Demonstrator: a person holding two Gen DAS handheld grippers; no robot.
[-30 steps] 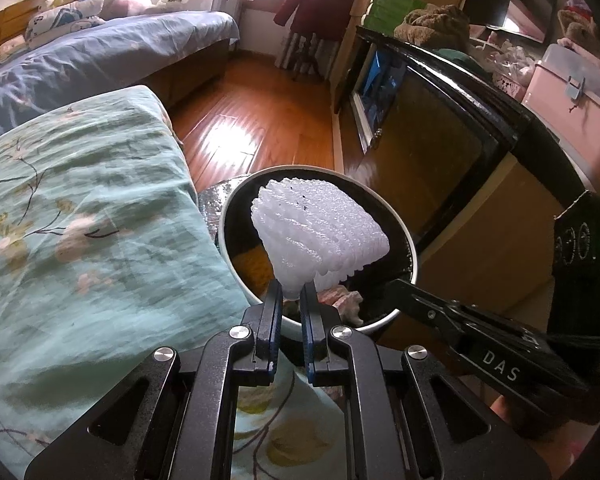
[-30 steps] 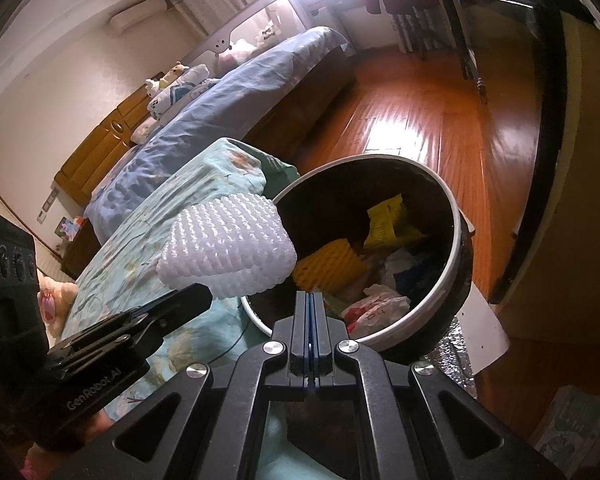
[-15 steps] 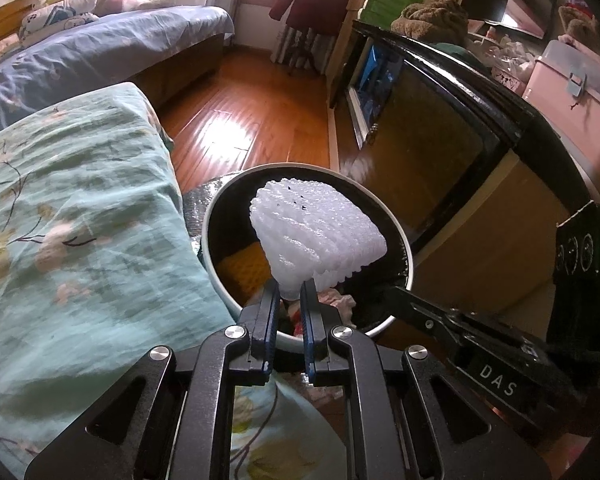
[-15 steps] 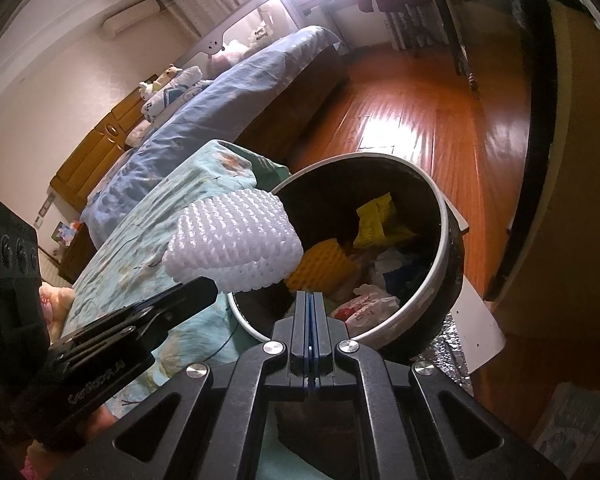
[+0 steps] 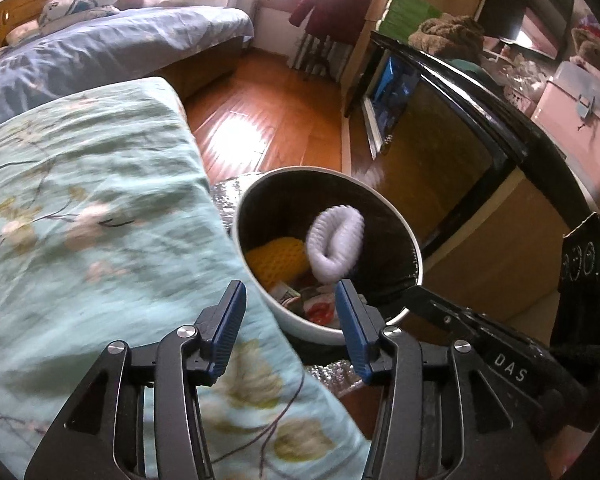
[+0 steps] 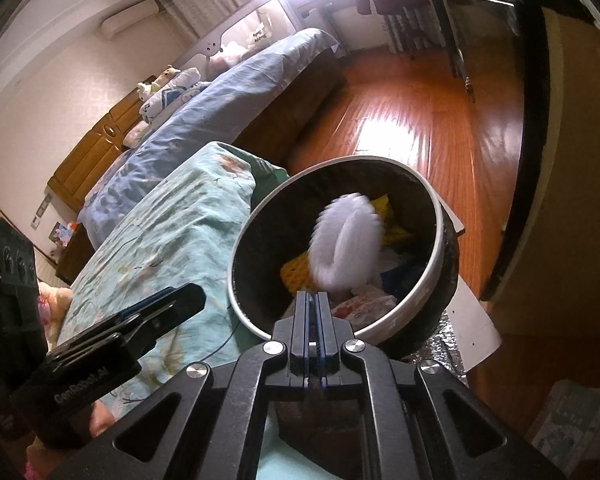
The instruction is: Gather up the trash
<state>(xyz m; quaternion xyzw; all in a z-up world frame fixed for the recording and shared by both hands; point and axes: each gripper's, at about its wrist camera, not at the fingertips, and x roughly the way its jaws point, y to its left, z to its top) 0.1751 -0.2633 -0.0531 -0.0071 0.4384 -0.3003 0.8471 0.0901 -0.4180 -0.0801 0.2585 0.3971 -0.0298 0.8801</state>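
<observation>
The foam net (image 5: 334, 246) had left the left gripper (image 5: 290, 324), jaws just opened and empty, apparently falling ahead into the bin (image 5: 396, 216); the right gripper (image 6: 313, 320) stayed closed.

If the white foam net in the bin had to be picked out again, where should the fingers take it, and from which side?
Probably from above, through the bin's open top. The white foam net shows as a blurred, curled loop over the yellow foam net, its upper edge nearest the opening. Pinch that soft wall, one finger inside the loop and one outside. The left gripper, just opened, is empty.
</observation>
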